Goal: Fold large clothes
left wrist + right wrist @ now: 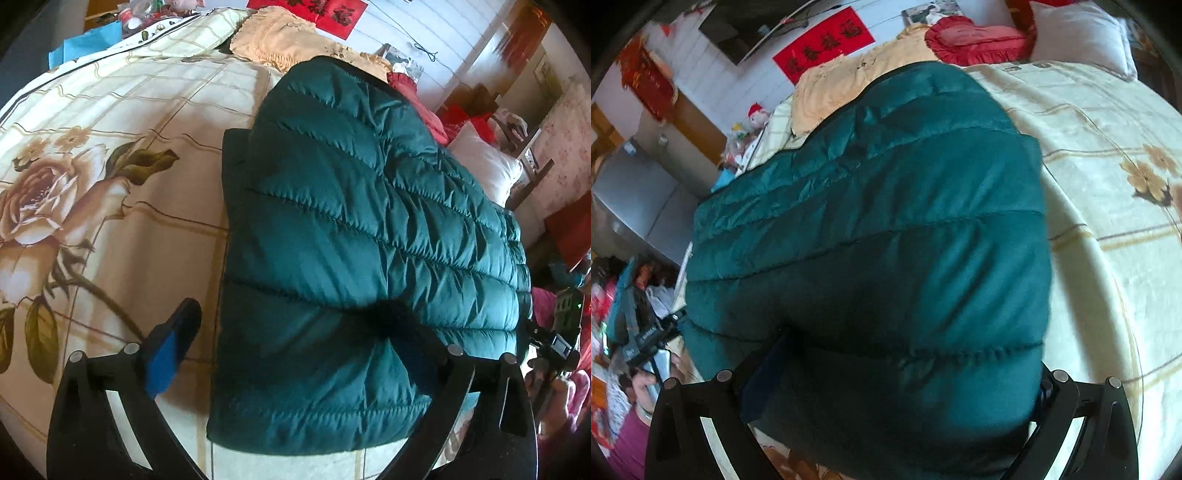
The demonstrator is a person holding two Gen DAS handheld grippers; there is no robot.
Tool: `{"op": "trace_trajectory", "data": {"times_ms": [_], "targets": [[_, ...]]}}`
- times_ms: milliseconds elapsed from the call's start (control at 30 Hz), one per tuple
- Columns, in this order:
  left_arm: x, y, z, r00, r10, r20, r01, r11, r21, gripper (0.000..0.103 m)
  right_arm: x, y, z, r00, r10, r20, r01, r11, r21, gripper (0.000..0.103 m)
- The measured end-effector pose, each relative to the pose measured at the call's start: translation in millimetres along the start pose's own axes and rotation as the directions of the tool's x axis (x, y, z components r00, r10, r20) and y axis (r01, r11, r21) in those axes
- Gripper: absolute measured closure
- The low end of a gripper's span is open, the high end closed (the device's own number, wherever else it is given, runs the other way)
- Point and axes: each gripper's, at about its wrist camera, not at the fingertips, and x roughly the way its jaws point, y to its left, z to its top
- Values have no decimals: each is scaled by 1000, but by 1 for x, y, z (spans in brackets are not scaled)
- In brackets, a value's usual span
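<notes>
A dark green quilted jacket (369, 229) lies folded into a thick pad on the floral bedspread (110, 192). My left gripper (288, 314) stands open at the jacket's near left corner. Its blue-padded left finger (166, 354) is clear of the fabric over the bedspread, while its right finger is sunk into a dent in the jacket. In the right wrist view the jacket (886, 221) bulges between the jaws of my right gripper (912, 354), which is shut on its near end. That gripper's left finger (764, 373) presses the fabric; the right one is hidden.
At the head of the bed lie a peach ruffled pillow (284, 40), a red cushion (975, 37) and a white pillow (1078, 33). Red banners (823, 44) hang on the wall. A hand (646, 384) holds the other gripper at the left edge. Bare bedspread (1108, 221) lies to the right.
</notes>
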Motion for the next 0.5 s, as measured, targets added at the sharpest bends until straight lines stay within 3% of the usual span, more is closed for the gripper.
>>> {"op": "trace_trajectory", "data": {"times_ms": [333,433,500], "targets": [[13,4,-6,998,-61,-12,60,996,-59,1,12,-2,5,999,11,-30,-10,1000,28,0],[6,-5,-11,998,-54,17,54,998,-13,15,10,2,4,1000,12,-12,-12,1000,13,5],[-1,-15,-13,998,-40,39,39,999,25,27,6,8,2,1000,6,4,-6,1000,-8,18]]}}
